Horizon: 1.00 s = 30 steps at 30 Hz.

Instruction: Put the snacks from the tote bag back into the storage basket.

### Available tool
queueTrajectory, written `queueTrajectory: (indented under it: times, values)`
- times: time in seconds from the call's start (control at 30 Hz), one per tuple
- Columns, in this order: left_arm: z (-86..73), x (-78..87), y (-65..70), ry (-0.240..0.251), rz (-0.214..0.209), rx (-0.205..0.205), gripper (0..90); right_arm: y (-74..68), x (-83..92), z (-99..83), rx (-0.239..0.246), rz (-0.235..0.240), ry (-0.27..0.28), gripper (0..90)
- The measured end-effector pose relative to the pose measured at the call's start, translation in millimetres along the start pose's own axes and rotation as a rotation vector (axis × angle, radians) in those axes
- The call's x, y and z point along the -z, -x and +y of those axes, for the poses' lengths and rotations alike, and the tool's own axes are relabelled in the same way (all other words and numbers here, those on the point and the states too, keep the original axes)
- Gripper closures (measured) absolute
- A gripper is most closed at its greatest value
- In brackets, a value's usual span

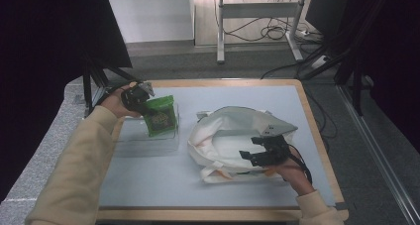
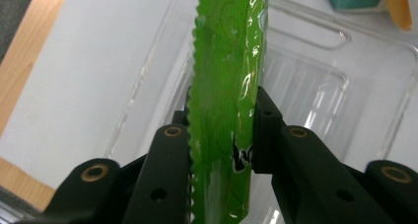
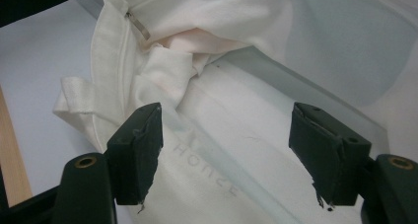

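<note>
Green packet is pinched in your left gripper over the clear tray, probably bound for the white bag your right gripper hovers over, jaws apart.

The high view looks forward and down from above the person's side, taking in the whole table with the floor beyond it. The left gripper view rides very close behind the left tool, looking down along its jaws at the green packet and clear tray, which the high view also shows at left. The right gripper view sits close over the white bag, which lies right of centre in the high view.
</note>
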<state>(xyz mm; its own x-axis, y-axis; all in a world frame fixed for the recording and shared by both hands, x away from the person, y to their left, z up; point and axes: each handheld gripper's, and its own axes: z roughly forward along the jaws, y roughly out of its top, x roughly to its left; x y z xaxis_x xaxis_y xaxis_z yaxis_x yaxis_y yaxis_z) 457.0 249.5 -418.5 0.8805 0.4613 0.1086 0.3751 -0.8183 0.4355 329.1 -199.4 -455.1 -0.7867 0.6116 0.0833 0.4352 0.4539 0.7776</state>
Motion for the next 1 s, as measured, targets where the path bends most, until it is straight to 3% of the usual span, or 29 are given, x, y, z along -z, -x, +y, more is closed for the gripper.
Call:
queueTrajectory:
  times: [0.07, 0.3, 0.5, 0.67, 0.83, 1.0]
  values:
    - [3.7, -2.1, -2.1, 0.004, 0.009, -0.002, 74.0, 0.4, -0.4, -0.2, -0.003, 0.001, 0.000, 29.1]
    - [10.8, -15.5, -10.0, 0.023, 0.105, 0.003, 65.2, 1.6, -1.0, -0.7, -0.007, -0.002, -0.008, 29.1]
    - [10.3, -19.2, -10.5, 0.036, 0.141, -0.009, 56.7, 1.5, -1.1, -1.0, -0.005, -0.003, -0.009, 29.1]
    - [12.9, -14.2, -8.9, 0.085, 0.180, -0.022, 49.9, 1.5, -0.8, -0.9, -0.005, -0.001, -0.010, 29.1]
    - [16.8, -6.2, -6.3, 0.139, 0.219, -0.033, 48.8, 1.3, -0.9, -0.9, -0.005, 0.001, -0.010, 29.2]
    - [20.2, 4.8, -2.8, 0.185, 0.217, -0.030, 47.7, 1.2, -1.0, -0.9, -0.005, 0.001, -0.010, 29.3]
